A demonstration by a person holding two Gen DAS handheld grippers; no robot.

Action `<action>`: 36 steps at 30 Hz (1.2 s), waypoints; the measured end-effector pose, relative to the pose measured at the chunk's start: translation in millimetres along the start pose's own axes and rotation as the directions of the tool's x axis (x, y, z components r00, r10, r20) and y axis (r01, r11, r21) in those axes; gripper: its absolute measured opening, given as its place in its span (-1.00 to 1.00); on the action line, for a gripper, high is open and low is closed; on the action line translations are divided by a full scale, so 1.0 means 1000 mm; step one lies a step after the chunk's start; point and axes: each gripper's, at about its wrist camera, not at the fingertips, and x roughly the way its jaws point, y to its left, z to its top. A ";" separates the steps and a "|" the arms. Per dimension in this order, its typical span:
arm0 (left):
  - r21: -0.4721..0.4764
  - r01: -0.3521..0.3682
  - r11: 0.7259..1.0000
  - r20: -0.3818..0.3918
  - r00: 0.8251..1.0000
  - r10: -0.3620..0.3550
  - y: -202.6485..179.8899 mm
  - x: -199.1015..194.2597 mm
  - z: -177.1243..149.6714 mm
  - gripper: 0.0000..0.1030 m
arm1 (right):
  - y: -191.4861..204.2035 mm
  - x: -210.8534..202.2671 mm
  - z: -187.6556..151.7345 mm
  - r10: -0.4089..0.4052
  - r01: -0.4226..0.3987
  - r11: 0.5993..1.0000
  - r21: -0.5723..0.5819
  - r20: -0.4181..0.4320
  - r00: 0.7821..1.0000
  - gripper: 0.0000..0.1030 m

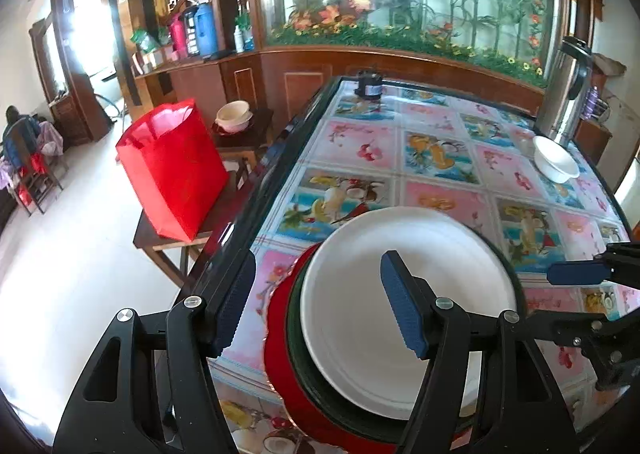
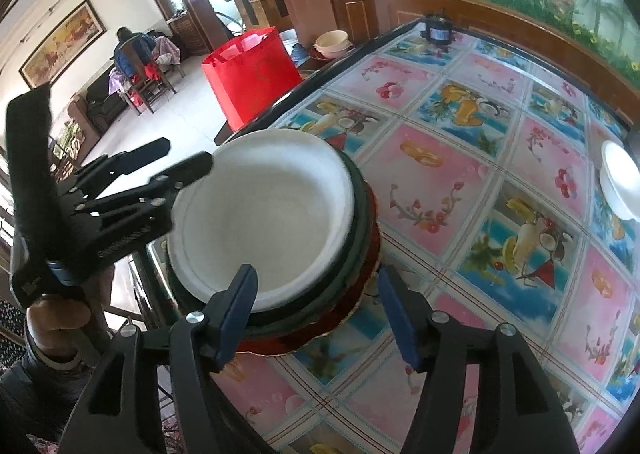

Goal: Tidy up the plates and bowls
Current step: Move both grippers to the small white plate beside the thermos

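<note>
A white plate [image 1: 404, 294] lies on top of a stack: a dark green plate [image 1: 298, 338] under it and a red scalloped plate [image 1: 280, 354] at the bottom, near the table's left edge. The stack also shows in the right wrist view, with the white plate [image 2: 264, 222] on top. My left gripper [image 1: 316, 302] is open, its jaws straddling the stack's left rim. My right gripper [image 2: 316, 314] is open over the stack's near right rim; it also shows in the left wrist view [image 1: 576, 294]. A white bowl [image 1: 556, 160] sits far right; it also shows in the right wrist view [image 2: 622, 186].
The table [image 1: 440, 158] has a fruit-patterned cloth. A steel thermos [image 1: 568, 94] stands at the far right corner, a small dark jar [image 1: 370, 86] at the far edge. A red bag [image 1: 172, 170] and a cream bowl [image 1: 234, 116] sit on stools left of the table.
</note>
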 end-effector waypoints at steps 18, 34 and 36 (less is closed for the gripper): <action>0.109 0.153 0.982 0.043 0.987 -0.158 -0.089 -0.013 0.021 0.28 | -0.070 -0.048 -0.030 -0.061 0.050 0.986 0.156 0.069 0.996 0.30; 0.193 0.267 0.944 -0.026 0.963 -0.267 -0.177 0.009 0.033 0.28 | -0.159 -0.095 -0.065 -0.153 0.110 0.936 0.335 0.106 0.983 0.34; 0.203 0.282 0.938 -0.042 0.959 -0.279 -0.189 0.013 0.036 0.27 | -0.168 -0.099 -0.067 -0.168 0.123 0.929 0.348 0.105 0.980 0.36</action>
